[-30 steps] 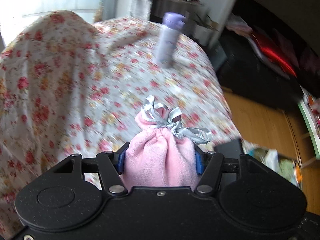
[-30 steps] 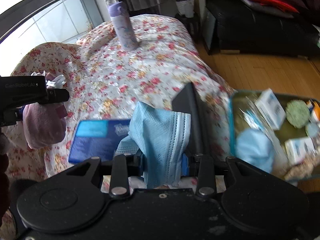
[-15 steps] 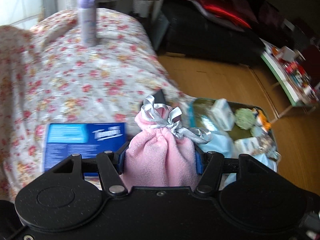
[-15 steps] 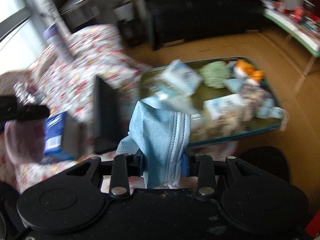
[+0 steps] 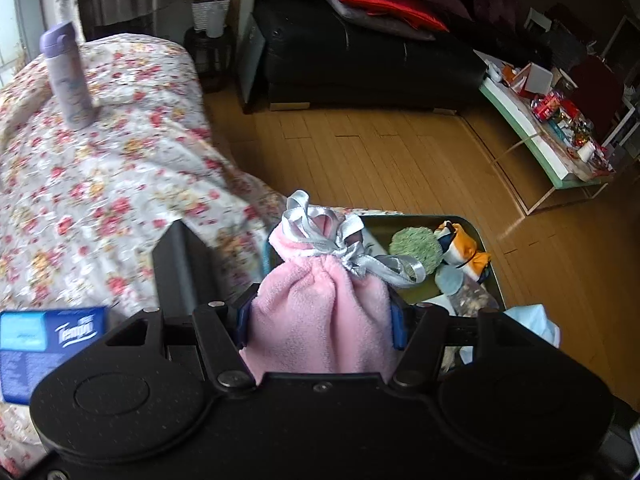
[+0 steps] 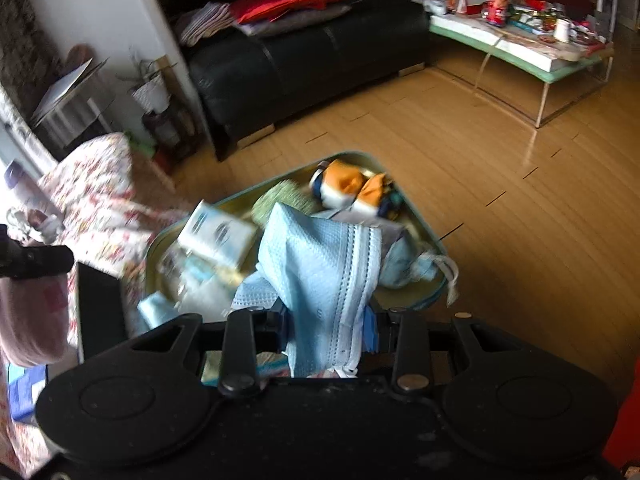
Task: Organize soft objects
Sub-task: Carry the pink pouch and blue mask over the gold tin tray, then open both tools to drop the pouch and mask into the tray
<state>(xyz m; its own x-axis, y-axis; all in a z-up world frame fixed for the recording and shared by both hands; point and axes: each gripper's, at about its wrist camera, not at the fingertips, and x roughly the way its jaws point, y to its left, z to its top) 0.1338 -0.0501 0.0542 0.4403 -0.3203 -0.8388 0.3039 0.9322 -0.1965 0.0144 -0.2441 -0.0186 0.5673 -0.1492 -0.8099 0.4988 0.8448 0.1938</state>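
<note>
Your left gripper [image 5: 320, 316] is clenched on a pink fleece drawstring pouch [image 5: 320, 312], its blue pads [image 5: 242, 322] pressed into the pouch's lower body on both sides. The pouch stands with its long axis running straight out along the fingers, gathered neck forward, and its silver ribbon bow [image 5: 340, 246] flops toward the tin ahead. In the right wrist view the same pouch [image 6: 30, 320] hangs at the far left, below the dark tip of the left gripper.

Your right gripper [image 6: 326, 326] is clamped on a light blue surgical mask [image 6: 320, 272]. The mask is bunched and folded, rising away from the fingers, its stitched pleat edge running lengthwise along the right side.

Ahead of both tools sits a teal-rimmed tin tray [image 6: 424, 236] at the near right edge of the floral-covered bed [image 5: 104, 184], with wooden floor beyond. In the tray lie a green knitted puff [image 5: 416, 248], an orange-and-white plush toy [image 5: 464, 248], a white box [image 6: 218, 234] and more pale blue fabric [image 6: 400, 260]; motion blur softens the details. A black tablet-like slab [image 5: 182, 276] stands on edge just left of the tray. A blue Tempo tissue pack [image 5: 48, 344] lies at the bed's near left, and a lavender bottle [image 5: 68, 76] stands upright toward its far edge.
</note>
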